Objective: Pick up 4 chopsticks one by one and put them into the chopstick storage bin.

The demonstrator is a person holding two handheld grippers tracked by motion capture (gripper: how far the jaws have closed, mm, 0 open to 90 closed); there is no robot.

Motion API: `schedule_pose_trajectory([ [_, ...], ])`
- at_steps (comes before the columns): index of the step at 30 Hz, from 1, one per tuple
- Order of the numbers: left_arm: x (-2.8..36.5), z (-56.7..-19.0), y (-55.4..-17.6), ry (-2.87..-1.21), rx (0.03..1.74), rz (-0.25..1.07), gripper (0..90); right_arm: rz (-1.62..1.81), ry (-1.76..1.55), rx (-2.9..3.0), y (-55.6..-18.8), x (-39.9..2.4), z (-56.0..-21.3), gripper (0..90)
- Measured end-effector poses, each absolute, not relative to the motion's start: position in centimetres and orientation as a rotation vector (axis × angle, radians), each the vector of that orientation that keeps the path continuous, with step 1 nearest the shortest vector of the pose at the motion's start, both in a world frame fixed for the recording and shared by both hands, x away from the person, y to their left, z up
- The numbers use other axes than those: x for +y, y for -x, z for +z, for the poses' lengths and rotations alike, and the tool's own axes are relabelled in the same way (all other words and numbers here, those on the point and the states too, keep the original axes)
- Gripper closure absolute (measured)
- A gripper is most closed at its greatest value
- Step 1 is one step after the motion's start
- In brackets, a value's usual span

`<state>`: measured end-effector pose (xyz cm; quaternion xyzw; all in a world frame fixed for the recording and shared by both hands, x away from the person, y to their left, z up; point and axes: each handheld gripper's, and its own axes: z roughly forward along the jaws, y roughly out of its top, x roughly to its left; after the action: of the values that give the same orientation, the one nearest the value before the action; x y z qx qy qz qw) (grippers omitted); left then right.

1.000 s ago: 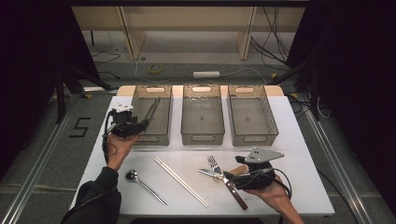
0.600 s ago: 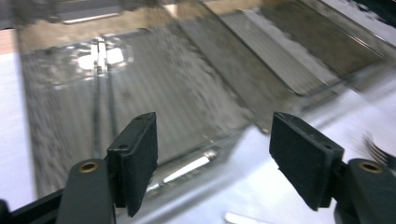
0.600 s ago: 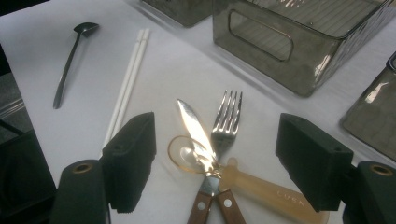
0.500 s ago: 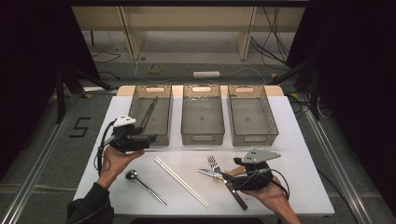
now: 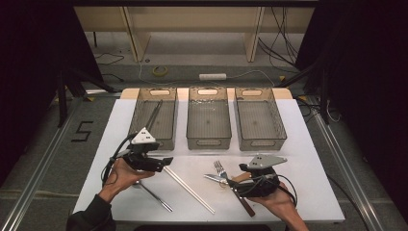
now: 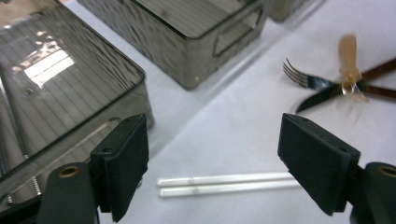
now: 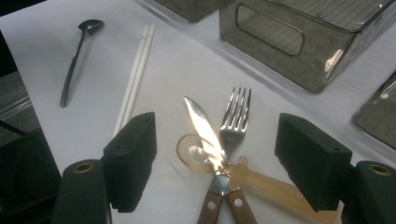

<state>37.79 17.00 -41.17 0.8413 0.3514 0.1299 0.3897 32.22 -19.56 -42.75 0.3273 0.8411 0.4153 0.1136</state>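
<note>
A: How are the jaws set?

B: The left gripper (image 6: pixel 212 172) has just been opening; its jaws are spread wide, nothing between them, above the chopsticks (image 6: pixel 229 183) beside the left tray (image 5: pixel 154 118). The right gripper (image 7: pixel 217 161) is held open and empty over the crossed knife (image 7: pixel 201 123) and fork (image 7: pixel 235 119).

A: And beyond?

B: A spoon (image 7: pixel 77 56) is laid past the chopsticks.

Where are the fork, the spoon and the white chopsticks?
fork (image 7: pixel 236 115): right gripper view, on its neck just below the tines.
spoon (image 7: pixel 74 65): right gripper view, halfway along its handle.
white chopsticks (image 6: pixel 229 183): left gripper view, at the middle of the pair, between the open left gripper's jaws.
</note>
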Motion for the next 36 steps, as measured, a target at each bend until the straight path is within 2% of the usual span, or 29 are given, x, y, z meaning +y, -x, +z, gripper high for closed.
schedule_pose_trajectory([
  [17,14.8,-42.2,-36.8,-2.36,0.697,0.287,22.6,1.307,-0.995,2.403,-32.0,-20.8,-42.6,29.1],
  [36,13.4,-42.8,-36.4,-2.515,0.56,0.268,23.4,1.365,-0.995,2.366,-31.8,-21.4,-42.5,28.8],
])
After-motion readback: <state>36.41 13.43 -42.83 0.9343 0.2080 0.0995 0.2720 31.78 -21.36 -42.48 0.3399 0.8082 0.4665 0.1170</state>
